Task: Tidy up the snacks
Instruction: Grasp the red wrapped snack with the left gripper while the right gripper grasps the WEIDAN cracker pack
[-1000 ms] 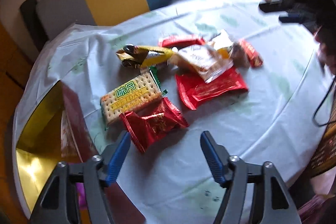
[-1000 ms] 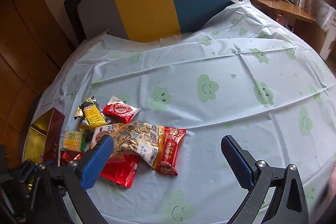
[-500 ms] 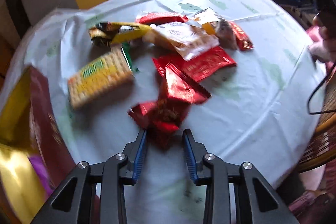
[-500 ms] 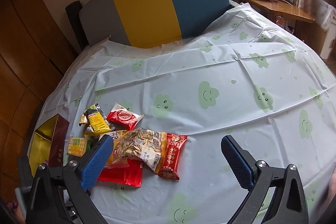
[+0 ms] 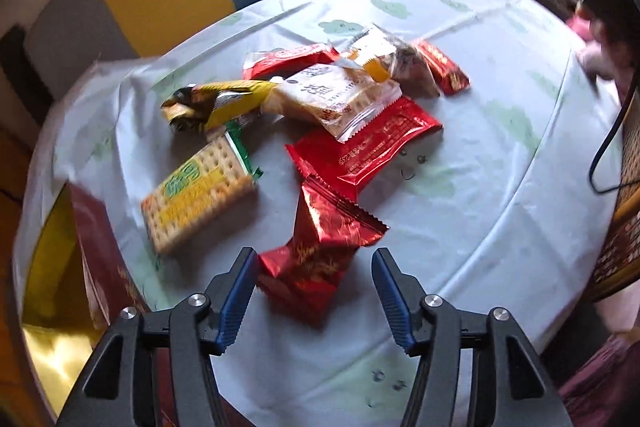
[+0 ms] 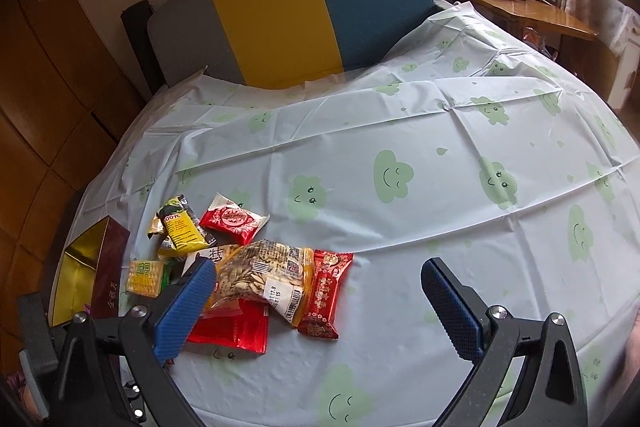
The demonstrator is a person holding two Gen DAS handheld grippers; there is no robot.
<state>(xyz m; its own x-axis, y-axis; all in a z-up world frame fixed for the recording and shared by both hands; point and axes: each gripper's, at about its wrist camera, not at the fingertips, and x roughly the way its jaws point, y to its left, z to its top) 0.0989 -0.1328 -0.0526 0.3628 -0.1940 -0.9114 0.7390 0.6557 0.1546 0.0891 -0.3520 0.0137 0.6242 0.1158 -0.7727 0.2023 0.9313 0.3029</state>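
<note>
Left wrist view, left to right. At the far left edge of the table (image 5: 460, 227) stands an open box (image 5: 96, 259), dark red outside and gold inside; I judge it the likely place for the snacks, so it sits within my reach. Next lies a cracker pack (image 5: 196, 195) with a green and yellow label, its writing too blurred to read. Above it lies a yellow and black packet (image 5: 216, 103). My left gripper (image 5: 314, 285) hangs low over the table with its fingers (image 5: 240, 287) spread apart. A crinkled red foil packet (image 5: 320, 247) sits between them, touching or almost touching the left one and clear of the right, so nothing is gripped. It is the nearest snack, which is why I judge it the first to go. Behind it lie a flat red packet (image 5: 372, 147) and a pale biscuit packet (image 5: 336, 99) printed with characters that I cannot make out.

Right wrist view, left to right. The same box shows pale characters on its side, too small to read. The yellow packet bears "100%". A sunflower seed bag (image 6: 264, 275) carries a barcode label with "117.8". Beside it lies a narrow red packet (image 6: 326, 295). My right gripper (image 6: 320, 311) waits above the table, fingers wide and holding nothing.
</note>
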